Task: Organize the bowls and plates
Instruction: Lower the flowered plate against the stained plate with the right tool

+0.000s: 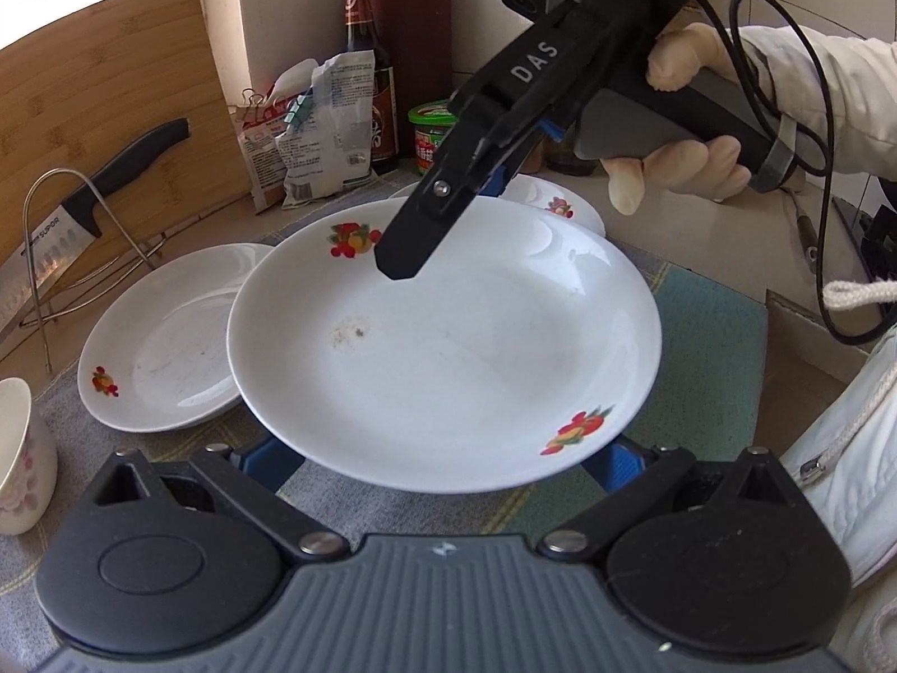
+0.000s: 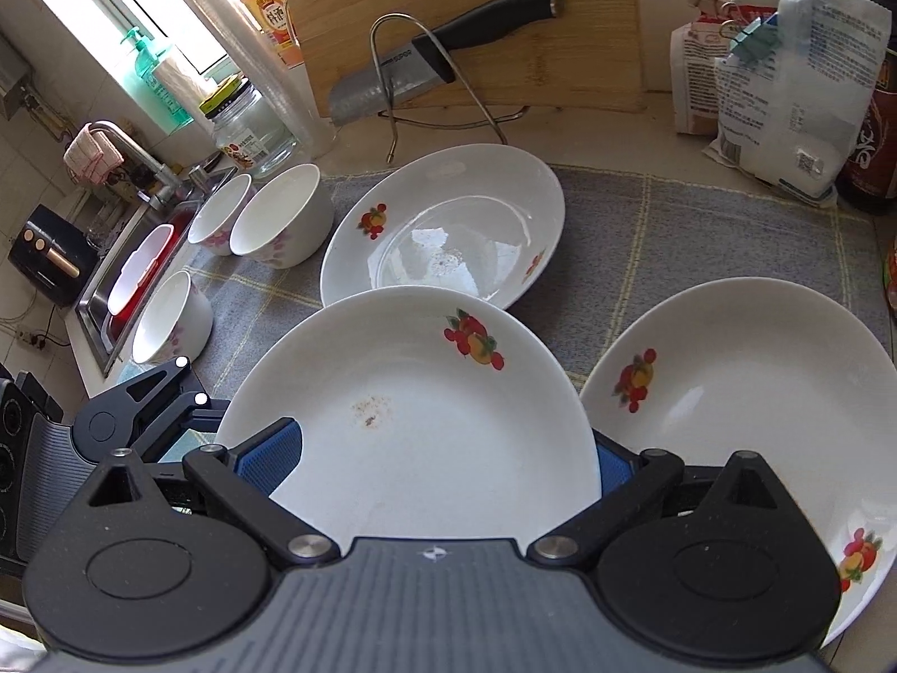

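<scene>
A white plate with fruit prints [image 1: 443,347] is held off the mat between both grippers. My left gripper [image 1: 443,465] stands wide at its near rim, blue pads on either side under the rim. My right gripper [image 1: 437,207] reaches from the far side, one finger over the far rim. In the right wrist view the same plate [image 2: 409,420] sits between my right gripper's [image 2: 443,465] blue pads, with the left gripper's body [image 2: 134,415] at its left. A second plate [image 1: 162,347] [image 2: 448,224] lies beyond. A third plate [image 2: 745,420] [image 1: 555,196] lies to the right.
Three white bowls [image 2: 280,219] stand at the mat's left edge by the sink [image 2: 112,291]. A cutting board with a knife [image 2: 443,50] on a wire rack leans at the back. Bags [image 2: 785,101], bottles and a jar [image 1: 431,134] line the wall. A bowl [image 1: 22,448] sits near left.
</scene>
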A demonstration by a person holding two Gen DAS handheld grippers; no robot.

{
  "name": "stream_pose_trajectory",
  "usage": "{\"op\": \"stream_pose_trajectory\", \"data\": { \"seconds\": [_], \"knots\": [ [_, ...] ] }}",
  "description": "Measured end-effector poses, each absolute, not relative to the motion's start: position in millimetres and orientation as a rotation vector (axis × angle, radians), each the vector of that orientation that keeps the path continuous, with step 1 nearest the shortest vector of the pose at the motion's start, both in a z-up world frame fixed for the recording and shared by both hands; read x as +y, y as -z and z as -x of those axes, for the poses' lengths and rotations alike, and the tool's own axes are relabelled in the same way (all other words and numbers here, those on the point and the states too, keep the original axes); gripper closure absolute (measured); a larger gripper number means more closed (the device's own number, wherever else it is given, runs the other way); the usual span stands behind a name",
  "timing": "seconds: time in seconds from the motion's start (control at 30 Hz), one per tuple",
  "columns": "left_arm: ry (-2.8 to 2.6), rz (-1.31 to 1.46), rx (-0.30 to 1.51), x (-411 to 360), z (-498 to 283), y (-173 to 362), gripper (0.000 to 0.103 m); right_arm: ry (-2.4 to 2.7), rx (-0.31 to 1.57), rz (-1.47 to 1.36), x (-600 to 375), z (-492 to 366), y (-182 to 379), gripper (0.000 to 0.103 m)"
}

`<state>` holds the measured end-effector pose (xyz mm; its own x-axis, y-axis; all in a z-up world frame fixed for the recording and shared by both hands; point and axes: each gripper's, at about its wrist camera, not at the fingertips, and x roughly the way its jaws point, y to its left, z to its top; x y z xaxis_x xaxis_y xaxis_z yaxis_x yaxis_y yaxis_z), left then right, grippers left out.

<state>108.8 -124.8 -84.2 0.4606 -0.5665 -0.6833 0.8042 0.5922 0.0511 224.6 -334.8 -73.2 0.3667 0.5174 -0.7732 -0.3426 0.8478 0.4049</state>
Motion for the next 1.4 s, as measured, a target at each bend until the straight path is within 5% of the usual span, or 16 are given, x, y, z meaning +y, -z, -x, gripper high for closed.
{"op": "stream_pose_trajectory", "data": {
  "seconds": [1.4],
  "knots": [
    [0.953, -0.463, 0.702, -220.1, -172.3, 97.9, 0.001, -0.436, 1.041, -0.287, -444.2, -258.0, 97.1, 0.000]
  ]
}}
